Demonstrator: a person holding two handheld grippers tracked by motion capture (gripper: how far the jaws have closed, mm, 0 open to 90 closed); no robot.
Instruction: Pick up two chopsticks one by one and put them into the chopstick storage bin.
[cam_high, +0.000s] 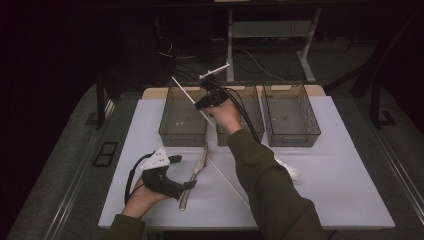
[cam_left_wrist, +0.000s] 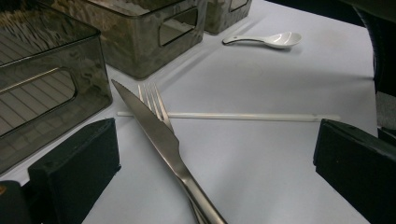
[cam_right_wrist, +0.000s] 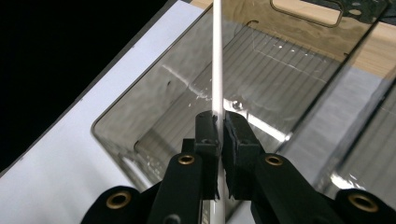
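Observation:
My right gripper (cam_high: 201, 103) (cam_right_wrist: 219, 123) is shut on a thin white chopstick (cam_high: 182, 88) (cam_right_wrist: 217, 56), held slanted in the air over the left smoky clear bin (cam_high: 182, 135) (cam_right_wrist: 154, 112). My left gripper (cam_high: 182, 172) (cam_left_wrist: 215, 158) rests low on the white table, open, its jaws standing wide on either side of a steel knife (cam_high: 192, 177) (cam_left_wrist: 154, 126). A fork (cam_high: 206, 157) (cam_left_wrist: 152, 98) lies under the knife. A second white chopstick (cam_high: 227, 180) (cam_left_wrist: 243, 116) lies on the table beyond them, partly hidden under the right sleeve.
Three smoky clear bins stand in a row at the back; the middle bin (cam_high: 255, 100) and right bin (cam_high: 292, 137) hold nothing I can see. A white spoon (cam_high: 290, 170) (cam_left_wrist: 275, 39) lies beside the right forearm. The table's edges drop to a dark floor.

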